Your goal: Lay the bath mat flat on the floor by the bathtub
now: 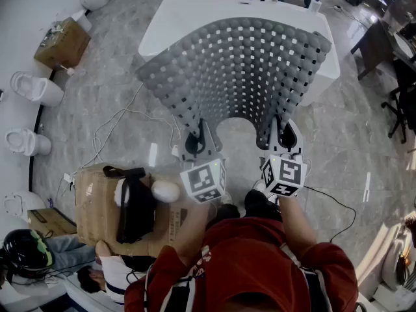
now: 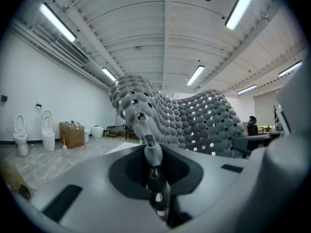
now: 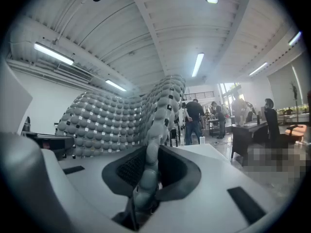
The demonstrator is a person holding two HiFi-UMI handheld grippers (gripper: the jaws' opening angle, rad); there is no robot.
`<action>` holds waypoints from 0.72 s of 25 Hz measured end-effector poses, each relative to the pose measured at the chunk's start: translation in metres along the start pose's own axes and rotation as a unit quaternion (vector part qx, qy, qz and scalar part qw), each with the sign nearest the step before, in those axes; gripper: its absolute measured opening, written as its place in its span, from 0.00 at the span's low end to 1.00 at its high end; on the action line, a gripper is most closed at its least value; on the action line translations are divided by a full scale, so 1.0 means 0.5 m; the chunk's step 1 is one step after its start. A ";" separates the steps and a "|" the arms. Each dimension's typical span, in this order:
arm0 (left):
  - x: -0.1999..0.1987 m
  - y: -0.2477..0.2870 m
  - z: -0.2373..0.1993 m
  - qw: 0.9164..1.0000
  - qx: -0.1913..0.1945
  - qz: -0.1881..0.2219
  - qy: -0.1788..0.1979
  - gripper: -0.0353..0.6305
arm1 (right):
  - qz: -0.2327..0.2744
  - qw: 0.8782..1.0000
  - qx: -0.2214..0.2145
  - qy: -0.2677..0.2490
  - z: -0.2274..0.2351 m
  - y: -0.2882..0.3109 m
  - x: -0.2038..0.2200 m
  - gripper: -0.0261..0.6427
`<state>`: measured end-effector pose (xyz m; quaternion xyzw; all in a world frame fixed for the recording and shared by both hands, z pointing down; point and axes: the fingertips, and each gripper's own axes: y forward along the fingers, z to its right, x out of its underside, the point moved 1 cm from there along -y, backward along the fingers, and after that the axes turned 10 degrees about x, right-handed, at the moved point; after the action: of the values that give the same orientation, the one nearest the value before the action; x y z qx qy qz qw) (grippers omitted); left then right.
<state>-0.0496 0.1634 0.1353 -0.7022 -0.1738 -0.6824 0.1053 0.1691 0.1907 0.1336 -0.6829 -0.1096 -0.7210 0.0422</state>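
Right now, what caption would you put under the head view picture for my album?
Left gripper and right gripper hold the gray mat up by one edge before the white bathtub.

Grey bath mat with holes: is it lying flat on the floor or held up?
Held up: the grey perforated bath mat arches in the air, its near corners clamped by the left gripper and right gripper.

No word, number or brand can be read. The white marker cube (image 1: 203, 181), right of the brown cardboard box (image 1: 94, 200), bears only black square patterns.
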 end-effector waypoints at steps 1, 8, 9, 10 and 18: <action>-0.007 -0.019 0.000 1.000 -0.003 -0.002 0.000 0.12 | 0.000 1.000 -0.003 0.000 -0.005 -0.019 -0.007 0.15; -0.045 -0.108 0.010 1.000 -0.008 0.013 -0.001 0.12 | 0.019 1.000 -0.013 -0.011 -0.007 -0.104 -0.044 0.15; -0.048 -0.116 0.011 1.000 -0.007 0.015 0.002 0.12 | 0.021 1.000 -0.012 -0.009 -0.007 -0.113 -0.043 0.15; -0.051 -0.123 0.011 1.000 -0.006 0.018 0.005 0.12 | 0.023 1.000 -0.012 -0.007 -0.008 -0.120 -0.043 0.15; -0.060 -0.136 0.014 1.000 -0.007 0.024 0.010 0.12 | 0.013 1.000 -0.016 0.007 -0.011 -0.129 -0.030 0.17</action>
<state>-0.0697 0.2255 0.0990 -0.7002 -0.1513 -0.6877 0.1180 0.1513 0.2507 0.1122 -0.6800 -0.0885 -0.7267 0.0410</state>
